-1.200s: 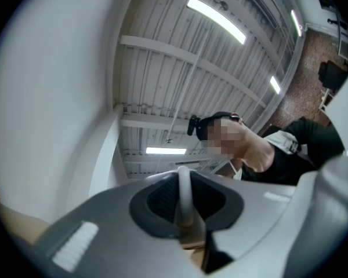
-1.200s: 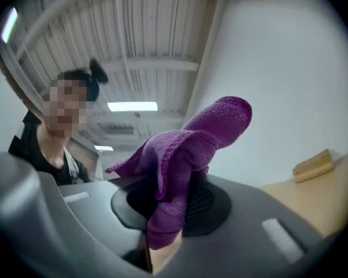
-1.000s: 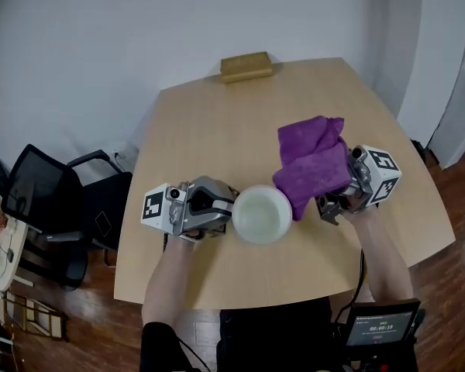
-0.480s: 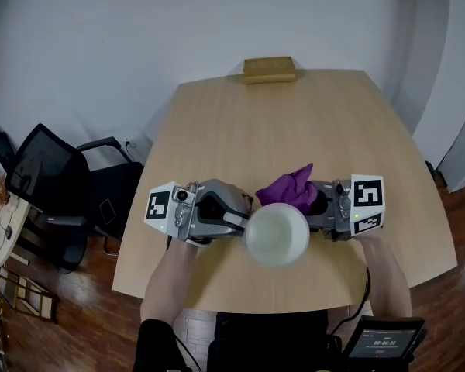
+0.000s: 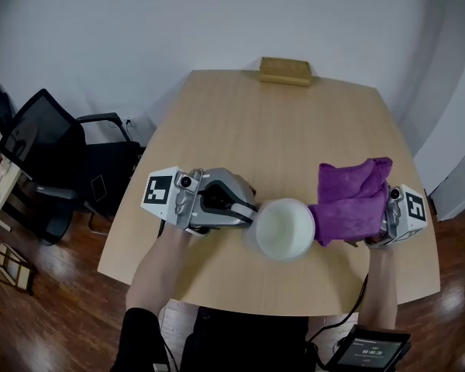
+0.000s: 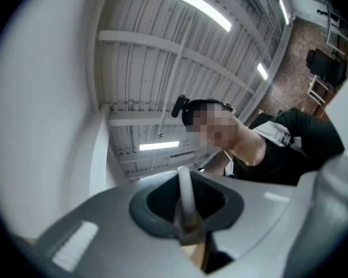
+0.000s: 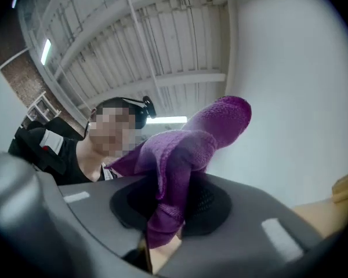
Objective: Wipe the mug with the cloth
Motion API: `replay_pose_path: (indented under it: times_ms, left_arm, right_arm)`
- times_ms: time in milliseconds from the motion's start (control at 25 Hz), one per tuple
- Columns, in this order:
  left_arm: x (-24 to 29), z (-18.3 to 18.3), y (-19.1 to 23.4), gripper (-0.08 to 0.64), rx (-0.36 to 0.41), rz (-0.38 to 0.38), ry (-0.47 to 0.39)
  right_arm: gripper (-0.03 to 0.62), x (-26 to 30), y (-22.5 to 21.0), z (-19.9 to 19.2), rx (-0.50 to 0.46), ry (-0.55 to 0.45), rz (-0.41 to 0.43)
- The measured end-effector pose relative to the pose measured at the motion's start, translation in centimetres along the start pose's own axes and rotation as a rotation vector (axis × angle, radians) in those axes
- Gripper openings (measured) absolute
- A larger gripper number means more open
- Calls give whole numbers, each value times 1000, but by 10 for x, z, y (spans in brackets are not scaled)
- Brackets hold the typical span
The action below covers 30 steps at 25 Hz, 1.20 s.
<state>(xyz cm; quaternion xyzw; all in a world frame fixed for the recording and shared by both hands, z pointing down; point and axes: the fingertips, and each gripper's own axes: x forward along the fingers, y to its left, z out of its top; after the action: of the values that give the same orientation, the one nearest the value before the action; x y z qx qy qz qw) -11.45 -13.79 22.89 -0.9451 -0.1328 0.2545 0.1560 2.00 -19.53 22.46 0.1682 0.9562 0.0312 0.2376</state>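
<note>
Clamping the mug (image 5: 283,227) mouth-up, left tool (image 5: 246,212), purple cloth (image 5: 349,200) just beside

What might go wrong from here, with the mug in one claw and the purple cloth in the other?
1. The left gripper pinches the mug only by a thin white edge. A firm push from the cloth might twist it loose, and it is near the front edge of the table.
2. The right gripper holds just a fold of the cloth, with most of it loose, so it could slip out during rubbing.
</note>
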Motion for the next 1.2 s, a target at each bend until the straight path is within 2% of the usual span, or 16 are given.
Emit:
replay_pose_path:
  times_ms: [40,120,240,320,480,600,680,760,840,880,920,960,1040,1120,1200]
  left_arm:
    - [-1,1,1,72,3,6,-2]
    - [0,1,1,72,6,9,-5]
    - [1,1,-4,74,-5,-22,-15]
    - [3,0,-10,74,-12,-53,-9]
    - [12,-18,-19,74,-31,-107,78]
    - [17,-31,-25,74,-39,-142,142]
    - [18,-34,-28,74,-41,-156,167]
    - [17,-37,-29,74,-41,-157,187]
    - [17,-38,-30,74,-40,-155,199]
    - [18,-38,-30,74,-39,-157,202]
    - [18,-37,-31,74,-36,-158,205]
    - [19,-37,-31,74,-31,-158,208]
    - [21,-35,-31,74,-17,-155,211]
    - [23,-34,-32,74,-6,-159,215]
    - [26,-34,-36,74,2,-172,220]
  right_arm:
    - [71,5,6,1,10,-9,20]
    - [72,18,12,-13,35,40,37]
    - [71,30,7,-52,62,161,40]
    - [71,26,-5,-82,41,276,-2]
    - [72,17,-18,-140,26,541,-70]
    - [72,10,-21,-152,-7,630,-95]
    - [72,7,-27,-128,-18,557,-131]
    - [72,6,-27,-79,-12,351,-129]
    - [72,5,-12,-23,34,85,-61]
    - [72,5,-2,-3,74,-17,-14]
    - [72,8,6,9,109,-76,30]
    - [72,12,11,10,134,-92,62]
    - [72,24,17,-6,170,-36,99]
    - [72,36,18,-31,217,39,115]
    - [72,41,16,-48,295,55,122]
